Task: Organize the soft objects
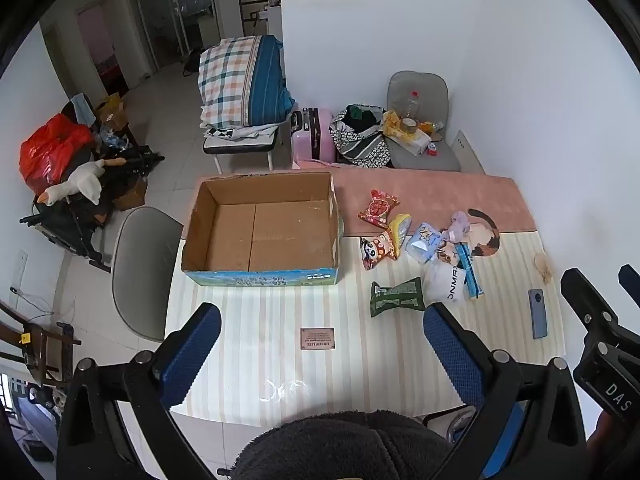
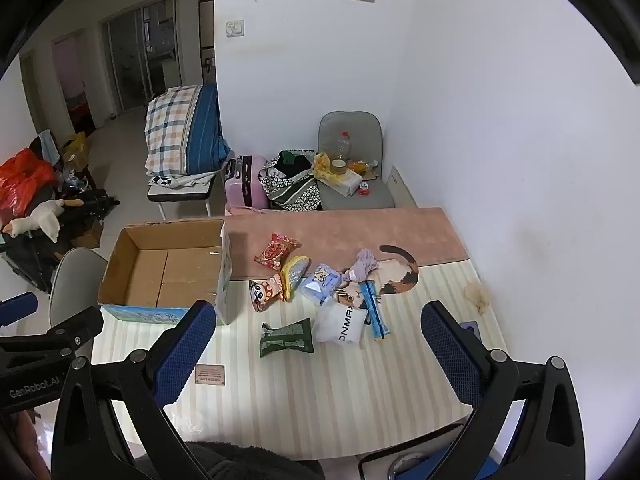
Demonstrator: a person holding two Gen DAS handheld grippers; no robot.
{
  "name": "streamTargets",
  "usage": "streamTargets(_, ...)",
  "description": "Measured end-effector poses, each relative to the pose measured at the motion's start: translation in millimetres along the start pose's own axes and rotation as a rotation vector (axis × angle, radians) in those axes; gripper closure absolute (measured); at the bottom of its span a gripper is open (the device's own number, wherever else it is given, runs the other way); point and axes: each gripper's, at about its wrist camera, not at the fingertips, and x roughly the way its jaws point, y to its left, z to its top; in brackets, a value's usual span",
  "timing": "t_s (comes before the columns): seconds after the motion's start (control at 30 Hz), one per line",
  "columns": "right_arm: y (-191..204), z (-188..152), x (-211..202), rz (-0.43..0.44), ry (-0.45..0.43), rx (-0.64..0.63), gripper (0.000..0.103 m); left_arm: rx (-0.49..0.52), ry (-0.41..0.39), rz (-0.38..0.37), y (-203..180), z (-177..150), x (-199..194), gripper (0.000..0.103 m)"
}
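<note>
An empty open cardboard box (image 1: 260, 228) stands on the left of the table; it also shows in the right wrist view (image 2: 168, 268). To its right lie several soft packets: a green pouch (image 1: 396, 298) (image 2: 286, 338), a white bag (image 1: 446, 280) (image 2: 340, 324), a red packet (image 1: 378, 208) (image 2: 276, 251), a panda packet (image 1: 374, 250) (image 2: 264, 290), a blue-white pack (image 1: 422, 240) (image 2: 320, 284), a purple cloth (image 1: 458, 226) (image 2: 362, 266) and a blue tube (image 1: 468, 270) (image 2: 374, 312). My left gripper (image 1: 322, 356) and right gripper (image 2: 318, 356) are open and empty, held above the near table edge.
A grey phone (image 1: 538, 312) lies at the table's right side, near the wall. A small label card (image 1: 317, 338) lies on the striped cloth. A grey chair (image 1: 140, 272) stands left of the table. Chairs with bedding (image 1: 244, 84), a pink suitcase (image 1: 314, 136) and bags stand behind.
</note>
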Motion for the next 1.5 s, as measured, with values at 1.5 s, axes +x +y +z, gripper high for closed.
streamTargets(1.5,1,5,0,-0.016,-0.016,-0.01,0.0,0.004,-0.044,0.028,8,18,-16,0.0)
